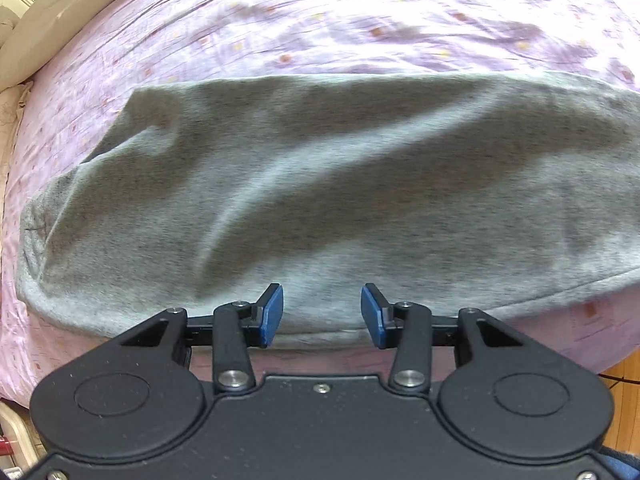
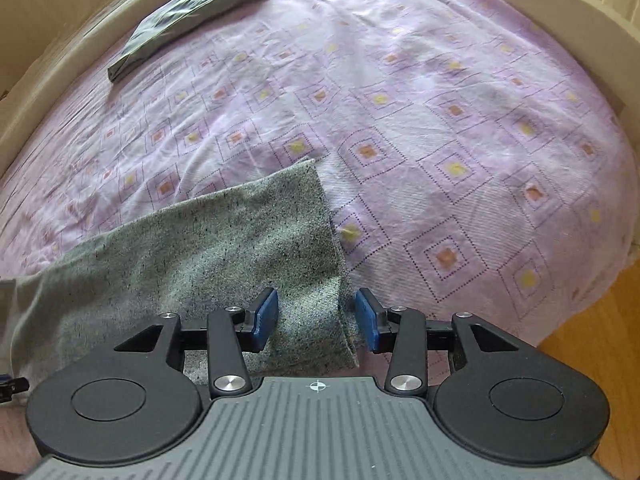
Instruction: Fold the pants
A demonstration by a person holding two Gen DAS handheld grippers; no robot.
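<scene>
Grey pants (image 1: 320, 184) lie flat across a pink patterned bed sheet (image 1: 280, 32). In the left wrist view they fill the middle, with the near edge just under my left gripper (image 1: 322, 316), which is open and empty above that edge. In the right wrist view one end of the grey pants (image 2: 224, 256) lies at lower left, its right edge running down between the blue pads. My right gripper (image 2: 316, 318) is open around that edge and grips nothing.
A dark folded garment (image 2: 192, 20) lies at the far left of the bed. A beige bed frame (image 2: 568, 8) curves around the mattress. Wooden floor (image 2: 592, 360) shows at lower right. A beige pillow (image 1: 44, 20) lies at upper left.
</scene>
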